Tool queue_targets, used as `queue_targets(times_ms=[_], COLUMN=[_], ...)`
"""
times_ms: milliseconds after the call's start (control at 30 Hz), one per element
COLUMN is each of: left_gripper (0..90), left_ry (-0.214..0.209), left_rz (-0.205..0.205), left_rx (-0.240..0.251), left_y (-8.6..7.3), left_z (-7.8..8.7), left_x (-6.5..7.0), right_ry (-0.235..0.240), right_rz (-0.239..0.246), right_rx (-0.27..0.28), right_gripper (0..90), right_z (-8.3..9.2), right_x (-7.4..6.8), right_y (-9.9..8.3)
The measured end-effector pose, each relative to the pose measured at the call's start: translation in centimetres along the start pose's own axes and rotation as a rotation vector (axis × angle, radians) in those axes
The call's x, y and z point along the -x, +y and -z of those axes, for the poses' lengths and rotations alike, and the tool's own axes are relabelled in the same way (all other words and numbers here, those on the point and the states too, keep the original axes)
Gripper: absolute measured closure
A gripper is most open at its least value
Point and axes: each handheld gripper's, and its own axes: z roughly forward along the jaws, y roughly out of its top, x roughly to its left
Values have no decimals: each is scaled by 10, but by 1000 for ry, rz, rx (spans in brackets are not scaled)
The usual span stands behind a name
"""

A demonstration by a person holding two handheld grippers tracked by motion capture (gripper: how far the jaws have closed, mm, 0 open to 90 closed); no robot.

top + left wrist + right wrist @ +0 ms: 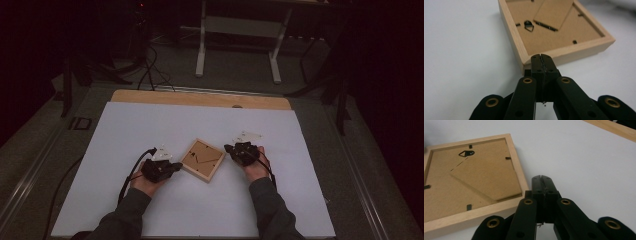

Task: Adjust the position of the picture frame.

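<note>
White table sheet (150,130); wooden frame (202,160) lies face-down at centre. Left gripper (176,166) at its 9 o'clock, right gripper (229,148) at 3, both with jaws together, empty. Approach step; next needs jaws parted

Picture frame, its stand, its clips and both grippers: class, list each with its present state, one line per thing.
Picture frame: lying face down, back up, on the white board.
Fold-out stand: folded flat against the backing.
Retaining clips: turned in over the backing.
Hanging ring: lying flat.
Left gripper: shut, empty, tips at the frame's corner.
Right gripper: shut, empty, beside the frame's edge.
</note>
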Motion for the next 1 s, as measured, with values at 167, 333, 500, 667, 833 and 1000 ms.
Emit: queue_targets(times_ms=[167,333,500,667,833,1000], left_gripper=[900,900,900,899,899,900], left_ry=[-1,-1,7,25,48,72], left_rz=[-16,-19,-11,15,37,70], left_rx=[-21,-24,-21,-12,-9,4], left_y=[-1,-1,-1,1,5,10], left_z=[0,-1,-2,-5,-9,-16], left_x=[2,3,2,-3,-8,-15], right_ry=[3,13,19,20,19,22], right_rz=[-13,-21,-23,-27,-19,-17], right_rx=[-12,-15,-27,-31,-41,-47], right_gripper=[900,900,900,900,900,900], right_z=[-3,-6,-8,-6,-3,2], right_x=[1,2,3,3,2,1], right_y=[-1,0,0,-1,-2,-4])
